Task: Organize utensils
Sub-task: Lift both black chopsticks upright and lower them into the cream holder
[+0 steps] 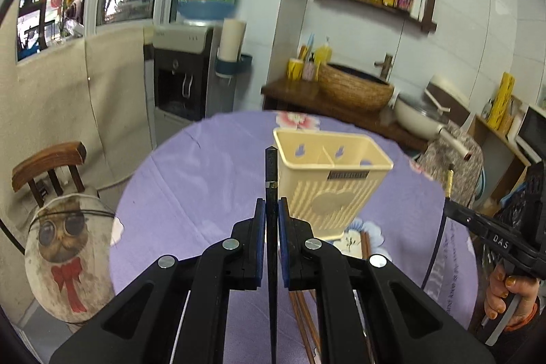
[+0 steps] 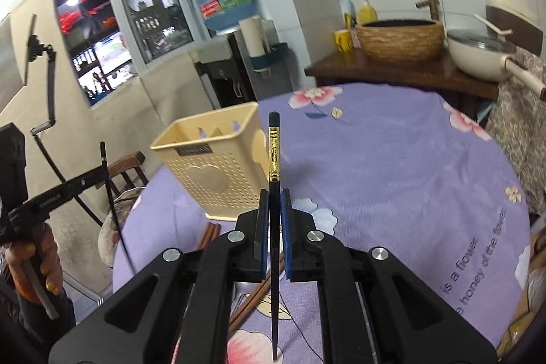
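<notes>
With each gripper, left point(image 1: 272, 220) and right point(image 2: 274, 207), clamped on one slim black chopstick point(image 1: 271, 173), a tilted tip could snag the cream plastic holder's point(image 1: 332, 183) rim and tip it off the bench point(image 1: 204, 166).

Both wrist views share holder point(image 1: 332, 183)

Round table covered with a lilac cloth point(image 2: 392, 159) printed with pink and white flowers and dark lettering. Standing on it: cream perforated plastic utensil holder point(image 1: 329, 190), upright, divided inside. Lying on the cloth just beside its base: several reddish-brown wooden chopsticks point(image 2: 210, 236).
</notes>
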`<state>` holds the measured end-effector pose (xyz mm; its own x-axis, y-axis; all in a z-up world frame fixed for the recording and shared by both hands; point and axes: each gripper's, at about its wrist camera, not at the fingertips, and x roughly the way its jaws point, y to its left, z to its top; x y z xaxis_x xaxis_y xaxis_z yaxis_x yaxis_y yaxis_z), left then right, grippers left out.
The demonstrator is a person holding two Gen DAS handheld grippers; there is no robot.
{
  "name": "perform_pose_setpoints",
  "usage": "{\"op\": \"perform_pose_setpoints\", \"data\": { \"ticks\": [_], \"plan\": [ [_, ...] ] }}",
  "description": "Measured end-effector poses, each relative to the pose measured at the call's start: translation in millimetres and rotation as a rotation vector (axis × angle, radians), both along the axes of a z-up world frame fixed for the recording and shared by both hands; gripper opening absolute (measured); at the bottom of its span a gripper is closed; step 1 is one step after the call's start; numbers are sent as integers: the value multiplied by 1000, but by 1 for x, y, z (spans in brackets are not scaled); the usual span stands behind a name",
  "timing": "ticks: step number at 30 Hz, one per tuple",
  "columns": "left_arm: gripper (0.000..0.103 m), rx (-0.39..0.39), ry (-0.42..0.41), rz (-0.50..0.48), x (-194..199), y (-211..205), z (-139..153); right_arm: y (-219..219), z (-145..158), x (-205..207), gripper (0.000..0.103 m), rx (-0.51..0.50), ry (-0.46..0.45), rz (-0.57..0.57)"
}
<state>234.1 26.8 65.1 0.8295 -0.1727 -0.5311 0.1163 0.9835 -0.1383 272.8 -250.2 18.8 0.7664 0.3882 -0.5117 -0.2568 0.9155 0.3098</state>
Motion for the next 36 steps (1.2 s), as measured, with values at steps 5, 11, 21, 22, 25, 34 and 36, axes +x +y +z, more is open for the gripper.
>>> {"op": "perform_pose_setpoints", "data": {
  "ticks": [5, 11, 21, 22, 25, 34, 36],
  "plan": [
    [7, -9, -36, -1, -5, 3, 12, 1, 17, -15, 7, -36, -43, 35],
    [7, -18, -35, -3, -6, 6, 18, 7, 25, -20, 7, -57, -59, 53],
    [7, -53, -49, -59, -5, 13, 52, 9, 63, -18, 7, -26, -103, 101],
    [7, -64, -56, -68, -4, 14, 61, 9, 71, -15, 7, -16, -109, 108],
    [7, -91, -92, -90, -2, 14, 90, 13, 101, -4, 7, 11, -157, 108],
    [7, -154, -213, -12, 43, -2, 155, 38, 180, 43, 7, 36, -327, 6],
    [7, -142, -224, 23, 56, -7, 152, 46, 180, 55, 7, 15, -346, -16]
  ]
}}
